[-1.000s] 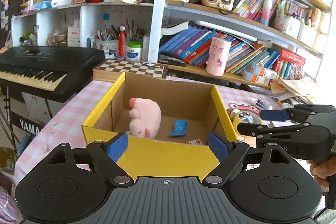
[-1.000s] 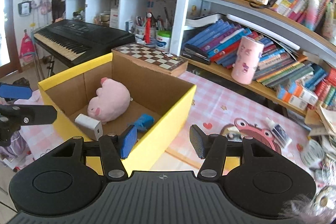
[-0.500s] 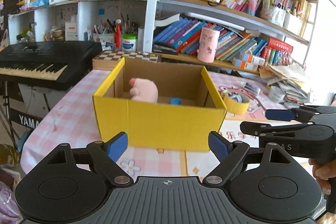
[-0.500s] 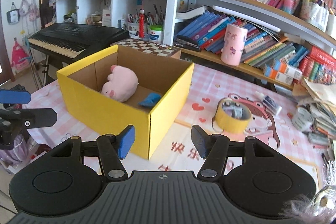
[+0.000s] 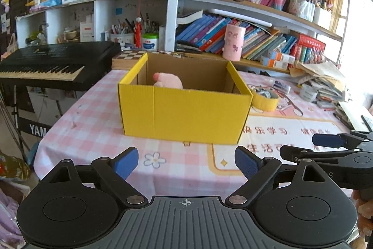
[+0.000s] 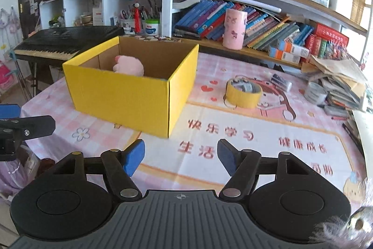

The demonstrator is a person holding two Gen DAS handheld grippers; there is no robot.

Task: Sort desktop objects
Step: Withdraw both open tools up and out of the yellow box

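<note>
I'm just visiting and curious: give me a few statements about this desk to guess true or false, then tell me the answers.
1. A pink plush toy lies inside the yellow box. True.
2. The tape roll sits inside the box. False: it lies on the table, beside the box.
3. The left gripper holds the plush toy. False: nothing is between its jaws, which are opening.
4. A pink cup stands on the shelf behind the box. True.
5. The right gripper is empty. True: its jaws are opening.
</note>
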